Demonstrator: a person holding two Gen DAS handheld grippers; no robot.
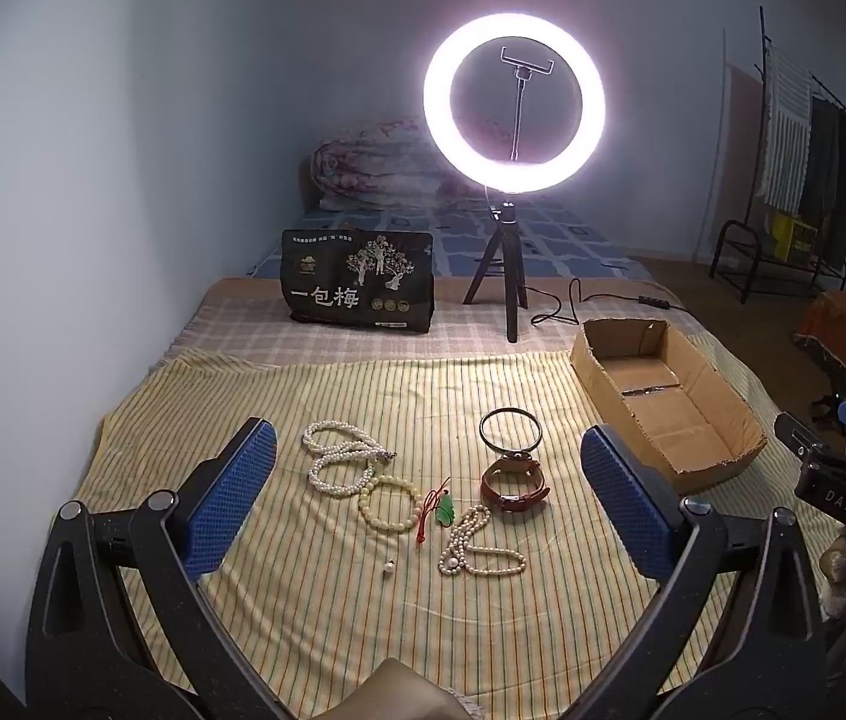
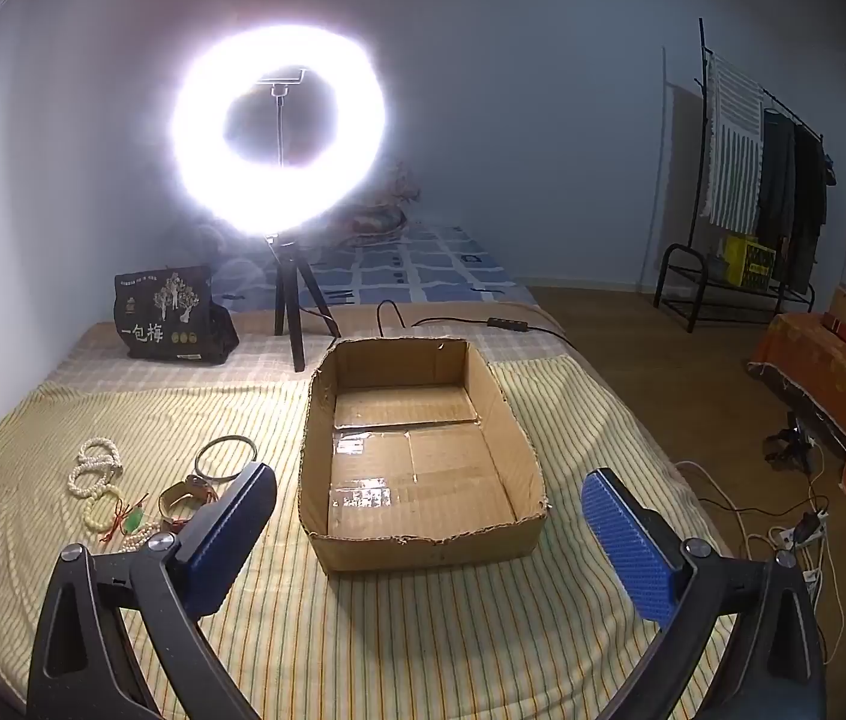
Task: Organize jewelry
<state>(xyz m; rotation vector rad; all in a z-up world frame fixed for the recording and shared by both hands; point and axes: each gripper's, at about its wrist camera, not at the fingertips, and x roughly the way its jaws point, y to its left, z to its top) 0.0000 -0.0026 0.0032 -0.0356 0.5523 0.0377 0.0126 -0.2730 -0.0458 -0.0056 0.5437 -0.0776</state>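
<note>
Jewelry lies on a yellow striped cloth [image 1: 363, 618]: a white pearl necklace [image 1: 339, 462], a cream bead bracelet [image 1: 390, 504], a green pendant on red cord [image 1: 444, 513], a second pearl strand [image 1: 477, 549], a brown leather watch [image 1: 513, 483] and a dark bangle [image 1: 510, 429]. My left gripper [image 1: 423, 480] is open and empty, hovering above the jewelry. An empty cardboard box [image 2: 423, 456] sits to the right. My right gripper [image 2: 426, 510] is open and empty in front of the box. The jewelry also shows at left in the right wrist view [image 2: 141, 492].
A lit ring light on a tripod [image 1: 513, 114] and a black snack bag [image 1: 357, 282] stand at the back of the bed. A cable [image 2: 471, 321] runs behind the box. Floor, clothes rack [image 2: 747, 198] and power strip [image 2: 801, 534] lie to the right.
</note>
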